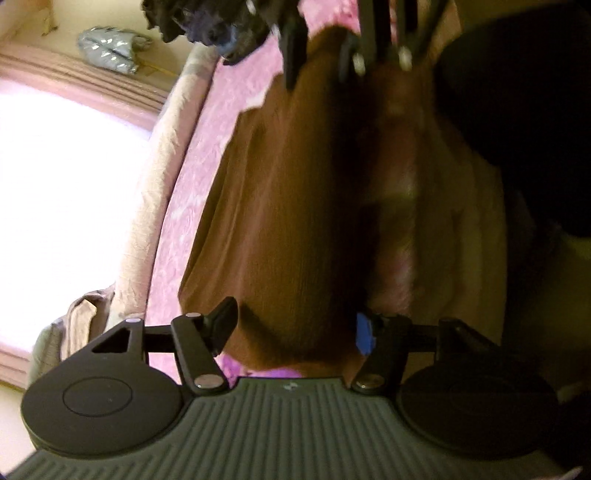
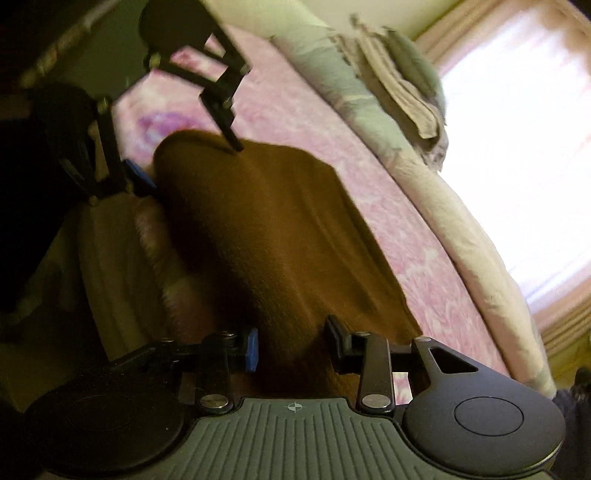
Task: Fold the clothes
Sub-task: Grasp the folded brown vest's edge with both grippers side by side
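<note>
A brown garment (image 1: pixel 295 206) lies spread on a pink bedspread (image 1: pixel 221 122). My left gripper (image 1: pixel 293 328) stands wide open at the garment's near edge, its black pad at one side and its blue pad at the other, with the cloth spanning the gap. At the garment's far end is my right gripper (image 1: pixel 319 70), blurred. In the right wrist view the brown garment (image 2: pixel 280 229) runs between the right gripper's (image 2: pixel 293 347) parted pads, and I see no pinch. The left gripper (image 2: pixel 188 162) straddles the opposite end there.
A cream quilt (image 2: pixel 461 240) runs along the bed's far side under a bright window (image 2: pixel 517 147). Folded towels (image 2: pixel 406 85) lie on it. A dark pile of clothes (image 1: pixel 207 22) and a silver bag (image 1: pixel 110 48) sit beyond the garment. A dark shape (image 1: pixel 517 110) fills the near side.
</note>
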### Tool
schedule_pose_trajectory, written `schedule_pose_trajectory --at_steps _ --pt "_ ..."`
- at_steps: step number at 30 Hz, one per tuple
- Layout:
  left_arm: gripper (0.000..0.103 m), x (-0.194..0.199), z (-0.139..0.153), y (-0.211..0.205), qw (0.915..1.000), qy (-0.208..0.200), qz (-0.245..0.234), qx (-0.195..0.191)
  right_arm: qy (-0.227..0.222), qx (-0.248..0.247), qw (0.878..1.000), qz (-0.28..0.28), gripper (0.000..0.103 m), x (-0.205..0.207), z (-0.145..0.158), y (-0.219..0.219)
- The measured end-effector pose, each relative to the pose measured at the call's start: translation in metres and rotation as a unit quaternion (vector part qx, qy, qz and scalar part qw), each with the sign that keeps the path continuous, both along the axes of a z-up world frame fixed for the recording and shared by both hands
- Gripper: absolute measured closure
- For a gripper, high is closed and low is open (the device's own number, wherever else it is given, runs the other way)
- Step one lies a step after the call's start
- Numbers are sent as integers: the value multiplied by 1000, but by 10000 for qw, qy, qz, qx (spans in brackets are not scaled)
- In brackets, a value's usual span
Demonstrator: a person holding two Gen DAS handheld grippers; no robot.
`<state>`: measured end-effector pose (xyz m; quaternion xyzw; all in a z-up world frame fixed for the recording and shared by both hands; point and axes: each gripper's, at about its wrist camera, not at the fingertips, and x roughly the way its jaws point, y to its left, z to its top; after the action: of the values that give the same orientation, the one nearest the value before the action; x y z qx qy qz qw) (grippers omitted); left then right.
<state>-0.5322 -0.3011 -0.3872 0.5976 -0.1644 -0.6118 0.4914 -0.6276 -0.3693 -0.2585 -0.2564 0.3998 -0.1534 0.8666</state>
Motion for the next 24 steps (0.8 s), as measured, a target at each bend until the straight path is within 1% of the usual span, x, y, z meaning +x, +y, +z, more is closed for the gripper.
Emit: schedule_pose_trajectory --at_steps 2,3,4,7,8,9,10,11,12,14,18,20,21,22,23,24 --pt "47 1 -4 -2 9999 -89 -73 25 -49 85 9999 -60 67 -5 3 4" --pt "52 1 -6 -2 9998 -131 -107 36 -61 67 9999 -61 67 -8 3 8" --pt "56 0 -7 -1 9997 -175 -133 44 -71 8 10000 -44 67 -11 2 14" --pt "64 0 -7 0 9998 -136 -114 74 -74 -218 9997 28 67 -16 -3 29" --pt "64 1 -6 0 9999 -107 -102 84 -56 -299 9995 60 67 -17 -6 33" --pt "66 2 -4 0 9999 -65 -92 99 -29 -372 9993 92 60 -17 -9 35" --pt "67 3 -2 0 9999 -10 -84 119 -3 -445 9989 125 46 -17 -12 37" --pt "67 4 0 -1 9999 62 -74 144 3 -501 9986 171 41 -18 -15 38" --pt "68 5 4 -2 9997 144 -68 169 12 -522 9984 230 39 -17 -18 38" --pt "68 11 12 -5 9989 385 -47 258 120 -633 9974 323 39 -10 -23 37" --pt "68 26 27 -14 9947 889 -15 514 370 -1135 9917 480 39 6 -36 27" --pt "68 34 34 -21 9911 1154 -15 665 483 -1354 9882 523 40 11 -43 18" --pt "68 37 36 -24 9895 1248 -33 730 539 -1373 9877 522 40 12 -45 13" --pt "68 40 38 -26 9881 1319 -67 792 597 -1314 9883 501 55 13 -47 8" --pt "68 42 40 -28 9869 1367 -118 853 654 -1254 9888 479 65 15 -49 3" --pt "68 44 41 -30 9858 1398 -169 915 706 -1152 9897 464 70 15 -48 -2"
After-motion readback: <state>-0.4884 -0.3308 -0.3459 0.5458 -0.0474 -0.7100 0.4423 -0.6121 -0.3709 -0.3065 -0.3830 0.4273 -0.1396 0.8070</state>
